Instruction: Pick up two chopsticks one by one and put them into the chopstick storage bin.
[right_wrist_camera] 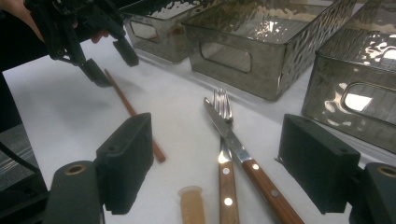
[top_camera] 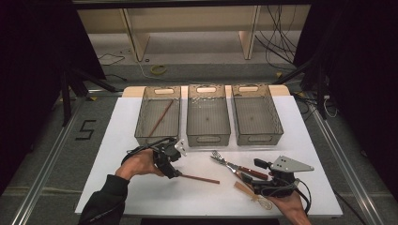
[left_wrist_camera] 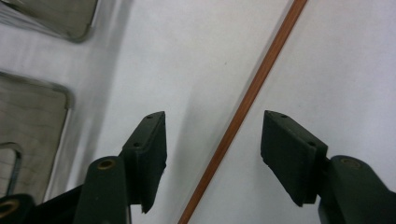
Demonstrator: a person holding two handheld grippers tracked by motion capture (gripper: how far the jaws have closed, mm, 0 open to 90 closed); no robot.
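Left gripper (top_camera: pixel 179 174) released, jaws straddling thin brown wooden chopstick (left_wrist_camera: pixel 243 105) on white surface (top_camera: pixel 141 197), set to pinch. Right gripper (right_wrist_camera: pixel 219 163) released, parked near cutlery.

A lab set up for recording: a white table (top_camera: pixel 117 187) stands between dark curtains (top_camera: pixel 28 70), with loose cables (top_camera: pixel 277 42) on the floor and metal rails (top_camera: pixel 42 164) alongside.

3 cameras: 1 fixed overhead, 2 riding on the grippers.

The high view looks forward and down over the whole white table (top_camera: pixel 141 197) from the near side. The left gripper view sits close above the chopstick (left_wrist_camera: pixel 243 107), facing down. The right gripper view looks low towards the far left, sharing that chopstick (right_wrist_camera: pixel 133 112) and the bins (right_wrist_camera: pixel 261 51).
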